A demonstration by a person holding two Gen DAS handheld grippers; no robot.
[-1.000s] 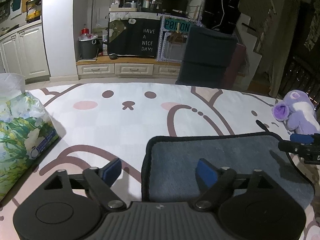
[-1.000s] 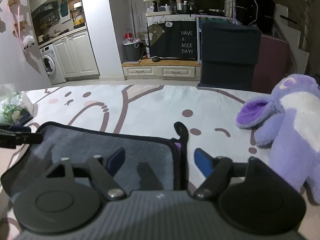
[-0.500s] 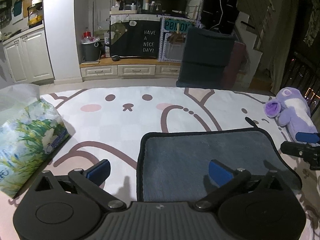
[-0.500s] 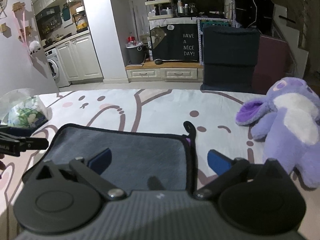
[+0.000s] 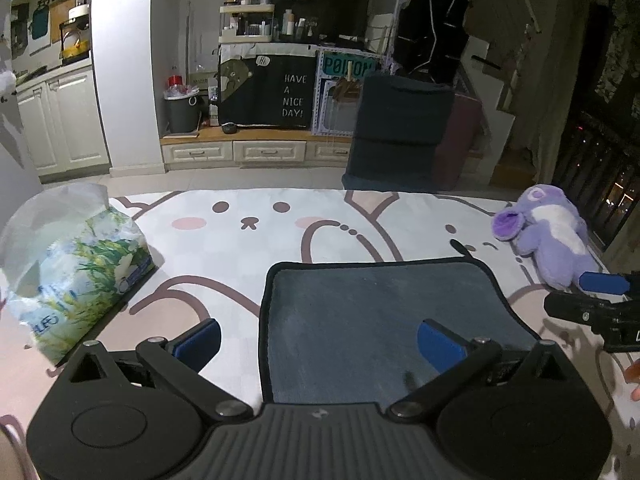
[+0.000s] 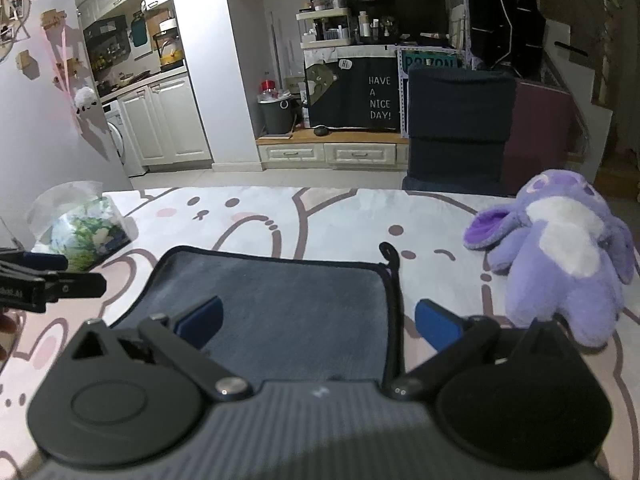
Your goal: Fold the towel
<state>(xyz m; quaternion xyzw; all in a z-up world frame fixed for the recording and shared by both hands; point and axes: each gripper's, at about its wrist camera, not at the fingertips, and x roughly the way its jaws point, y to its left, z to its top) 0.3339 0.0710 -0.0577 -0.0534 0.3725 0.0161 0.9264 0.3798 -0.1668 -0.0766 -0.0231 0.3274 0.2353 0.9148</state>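
A dark grey towel (image 5: 384, 312) with a black border lies flat on the cartoon-print cloth; it also shows in the right wrist view (image 6: 288, 304). A small black hanging loop (image 6: 390, 254) sticks out at its far right corner. My left gripper (image 5: 320, 342) is open and empty, raised over the towel's left edge. My right gripper (image 6: 318, 322) is open and empty, raised over the towel's right edge. Each gripper shows at the side of the other's view.
A tissue pack (image 5: 76, 272) in a plastic bag sits at the left. A purple plush toy (image 6: 556, 248) lies at the right, close to the right gripper. The table's far edge (image 5: 304, 192) borders the tiled floor and a dark chair (image 5: 400, 136).
Both grippers have opened wider and pulled back and up from the towel. The towel now lies flat, more of it in view.
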